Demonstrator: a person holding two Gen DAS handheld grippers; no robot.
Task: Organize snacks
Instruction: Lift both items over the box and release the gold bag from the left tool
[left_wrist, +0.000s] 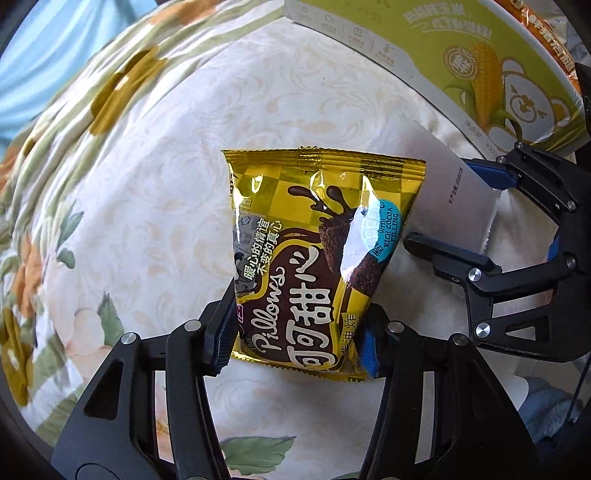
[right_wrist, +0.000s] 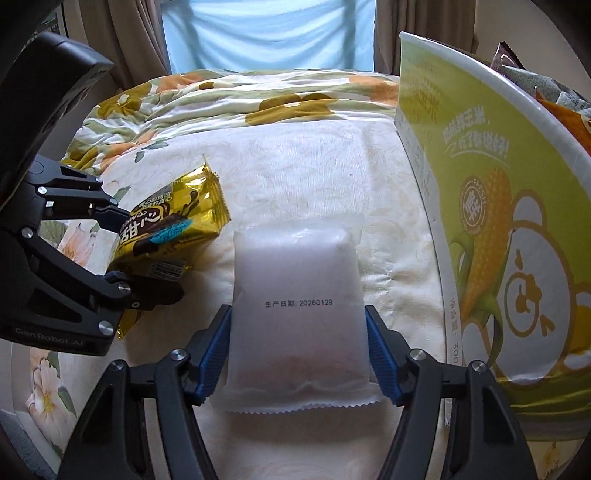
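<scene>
Left tongs (left_wrist: 299, 332) clamped on gold snack bag (left_wrist: 314, 251), right tongs (right_wrist: 299, 350) gripping white packet (right_wrist: 295, 302) (date-stamped), green box (right_wrist: 498, 221) beside.

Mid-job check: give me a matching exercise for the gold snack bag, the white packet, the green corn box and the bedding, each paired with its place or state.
1. gold snack bag
2. white packet
3. green corn box
4. floral bedding

A. stands at the right, with wrappers inside
B. between the right gripper pads
C. lies under everything
D. pinched in the left gripper

Pairs: 1-D, 2-B, 3-A, 4-C
</scene>
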